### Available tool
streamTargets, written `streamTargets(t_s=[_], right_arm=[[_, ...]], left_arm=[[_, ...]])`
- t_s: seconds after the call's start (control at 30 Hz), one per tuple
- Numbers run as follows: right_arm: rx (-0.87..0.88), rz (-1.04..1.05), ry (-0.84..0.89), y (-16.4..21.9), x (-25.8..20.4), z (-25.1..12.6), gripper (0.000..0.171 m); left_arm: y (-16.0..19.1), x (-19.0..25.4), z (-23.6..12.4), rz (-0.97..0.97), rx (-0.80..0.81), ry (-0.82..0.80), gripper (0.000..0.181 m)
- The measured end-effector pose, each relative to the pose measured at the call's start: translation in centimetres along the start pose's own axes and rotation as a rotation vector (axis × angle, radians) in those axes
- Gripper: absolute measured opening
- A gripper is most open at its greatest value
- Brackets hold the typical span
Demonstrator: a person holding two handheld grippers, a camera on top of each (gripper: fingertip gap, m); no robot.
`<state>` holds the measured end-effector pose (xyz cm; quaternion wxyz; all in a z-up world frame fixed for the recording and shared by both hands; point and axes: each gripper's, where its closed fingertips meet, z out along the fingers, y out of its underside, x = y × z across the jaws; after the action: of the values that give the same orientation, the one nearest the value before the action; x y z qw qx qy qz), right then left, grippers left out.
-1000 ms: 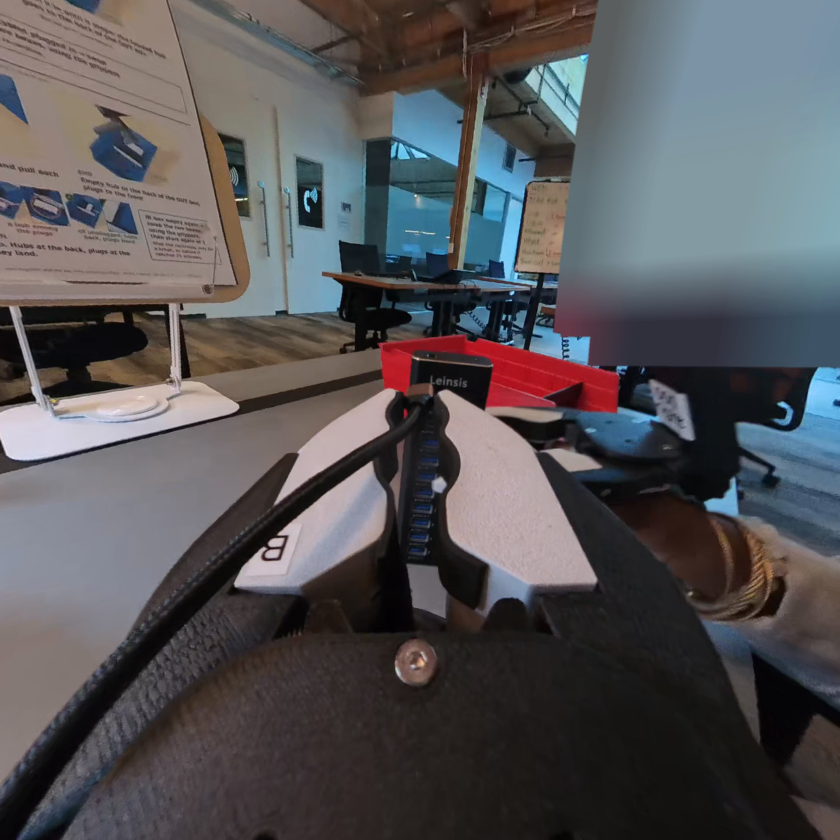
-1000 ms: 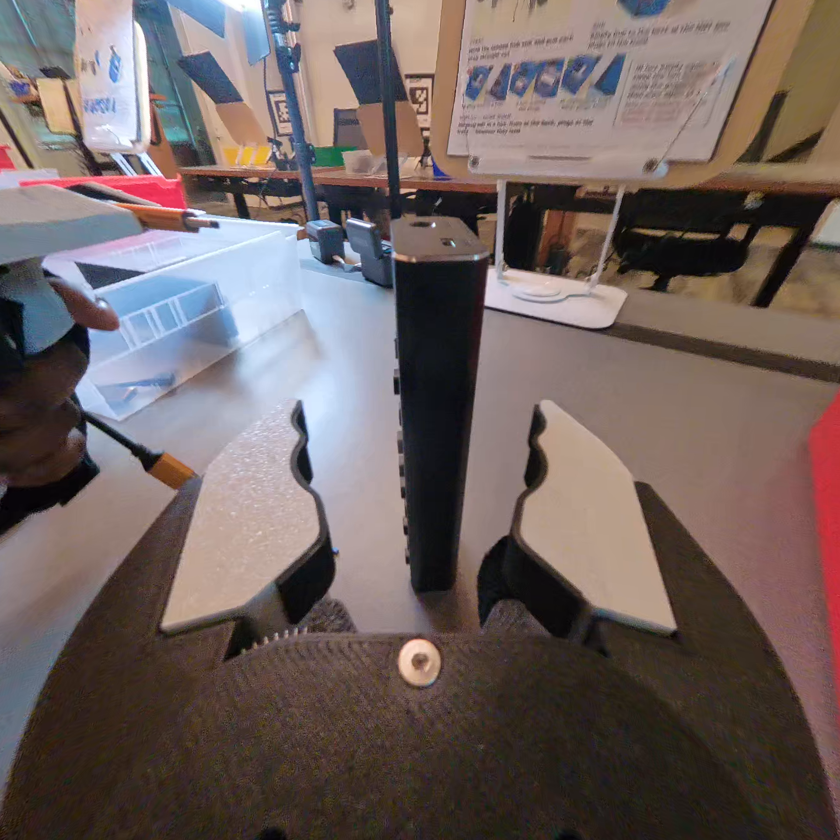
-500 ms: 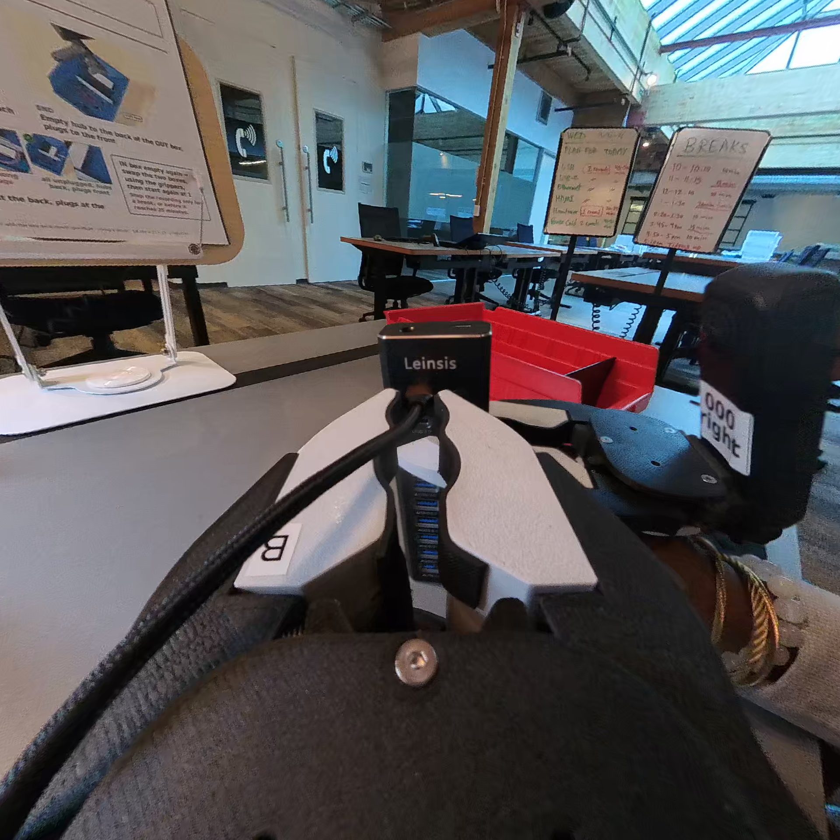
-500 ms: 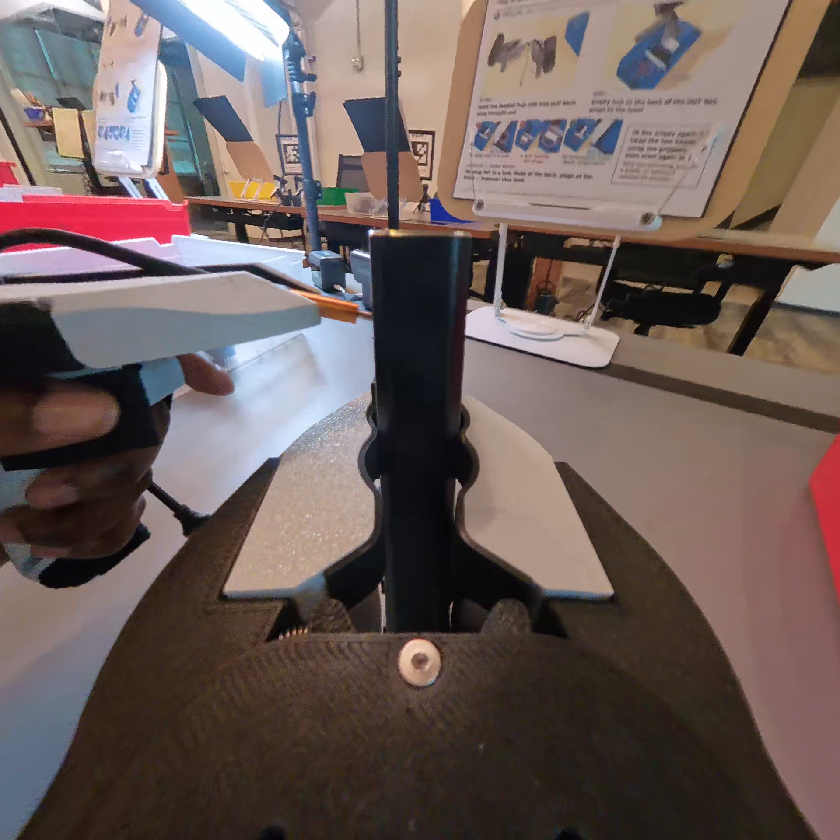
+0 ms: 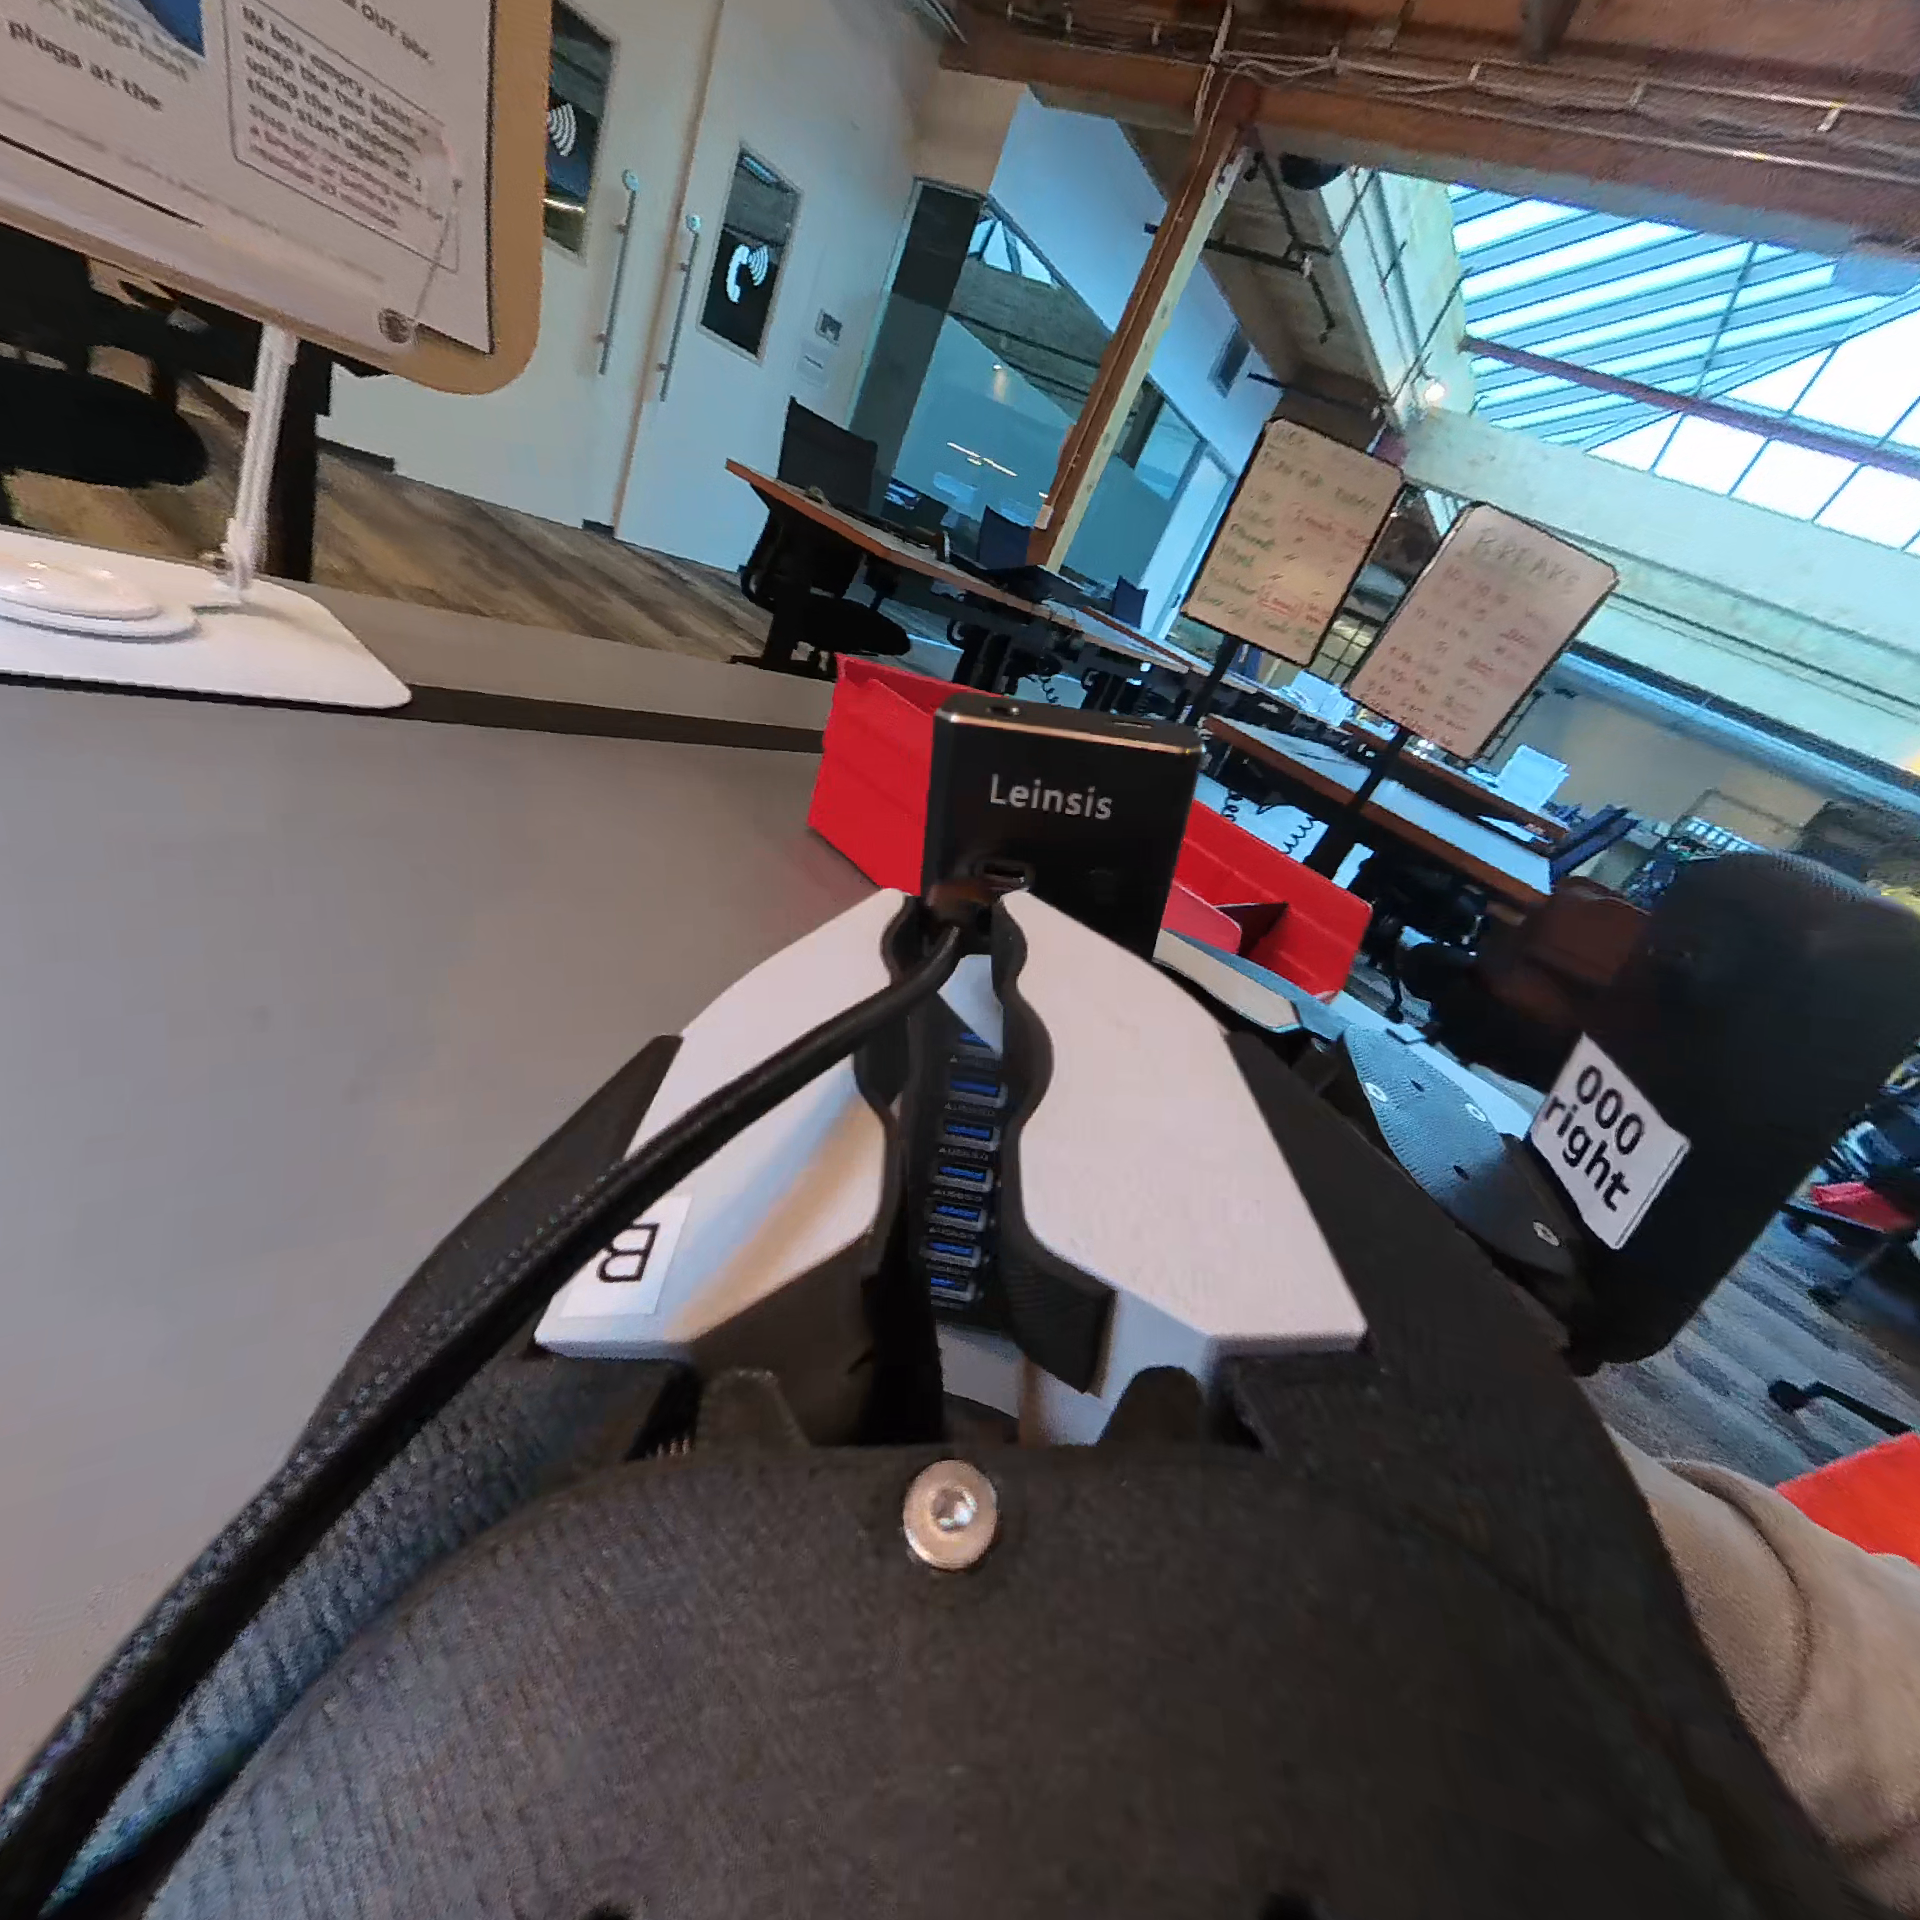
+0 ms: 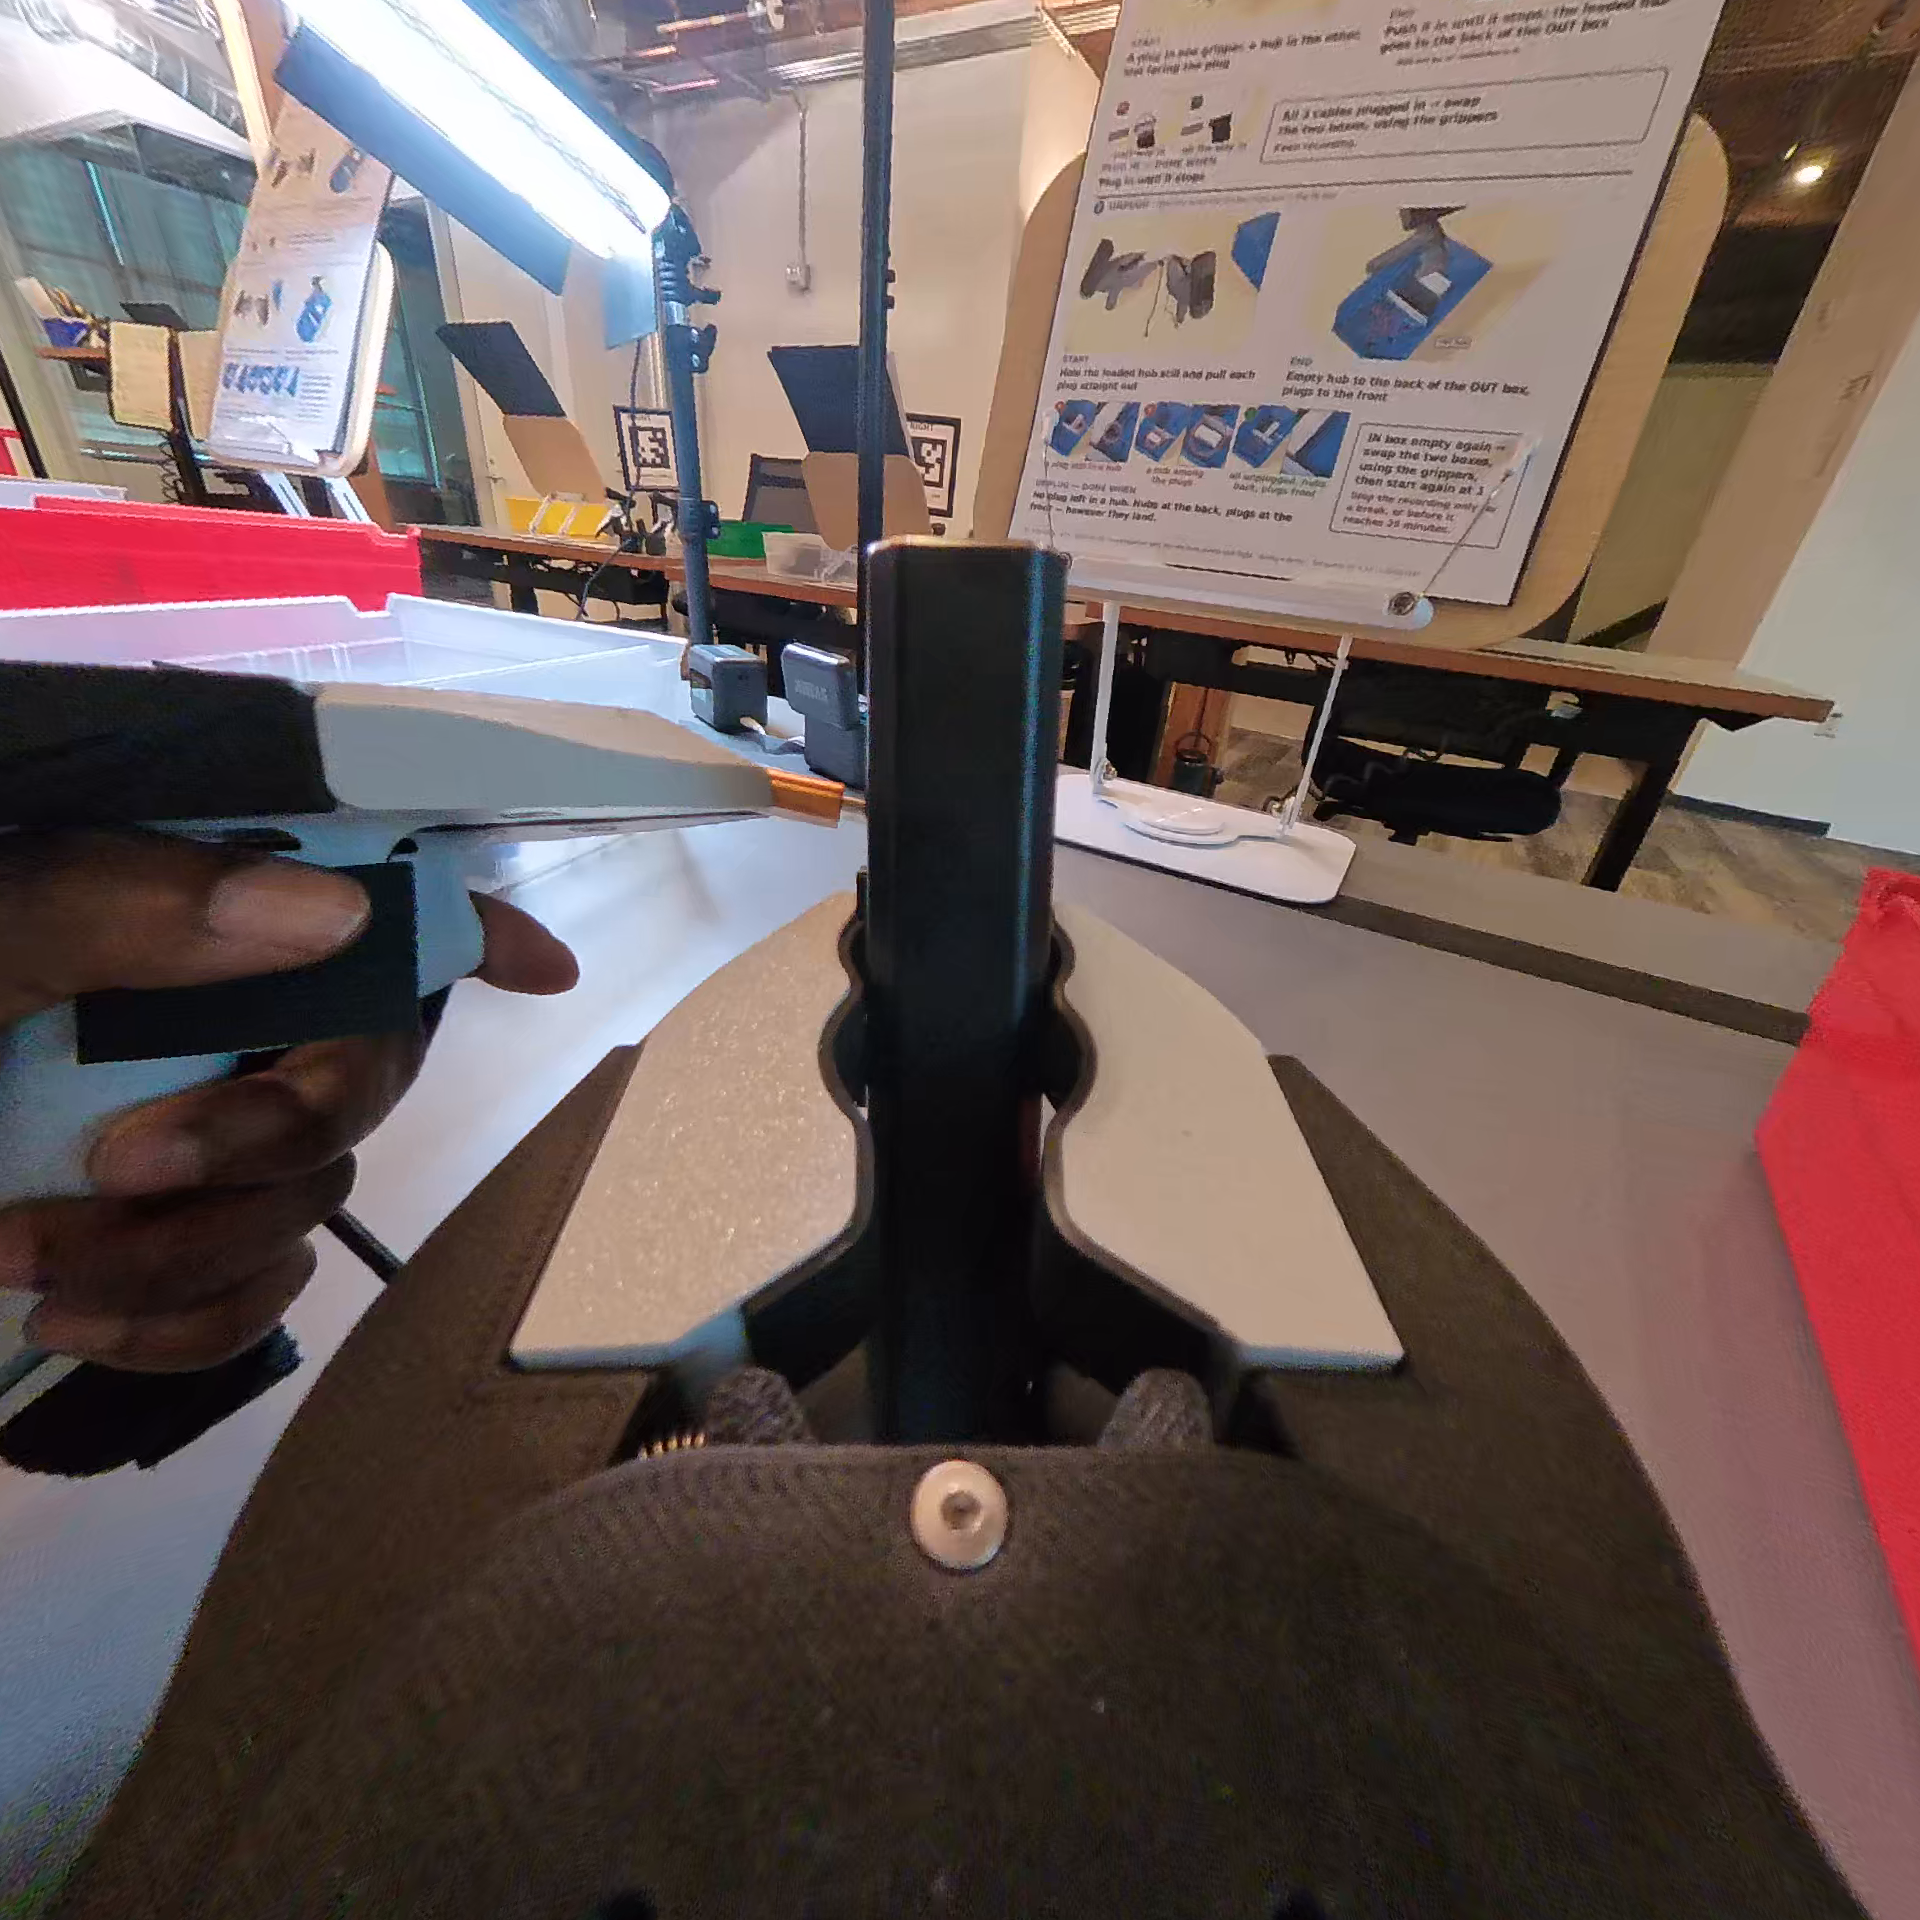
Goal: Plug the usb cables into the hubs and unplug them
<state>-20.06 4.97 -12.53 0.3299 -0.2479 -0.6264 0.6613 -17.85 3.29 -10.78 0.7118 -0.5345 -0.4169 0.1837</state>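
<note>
left gripper (image 5: 951, 940) pinches cable plug (image 5: 961, 891) at hub (image 5: 1055, 821), seemingly seated | right gripper (image 6: 956, 1023) clamps hub; only right view shows orange plug collar (image 6: 805, 798), 10 o'clock | grey table (image 5: 312, 935), open office

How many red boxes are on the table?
2: one red box lies behind the black hub in the left wrist view; another red box stands far left in the right wrist view. More may be hidden.

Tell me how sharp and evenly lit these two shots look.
Left wrist view: the hub is sharp, the skylight blown out, the horizon tilted, the edges bent by the wide lens. Right wrist view: the hub is dark against a glaring light bar; the hand is motion-blurred.
</note>
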Motion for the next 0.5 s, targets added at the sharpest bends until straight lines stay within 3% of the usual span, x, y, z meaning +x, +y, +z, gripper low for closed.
streamTargets(t_s=[0.5], right_arm=[[-0.071, 0.013, 0.025, 0.5, 0.1, -2.3, 0.03]], left_arm=[[0.7, 3.4, -0.4, 0.193, 0.049, 0.089, 0.014]])
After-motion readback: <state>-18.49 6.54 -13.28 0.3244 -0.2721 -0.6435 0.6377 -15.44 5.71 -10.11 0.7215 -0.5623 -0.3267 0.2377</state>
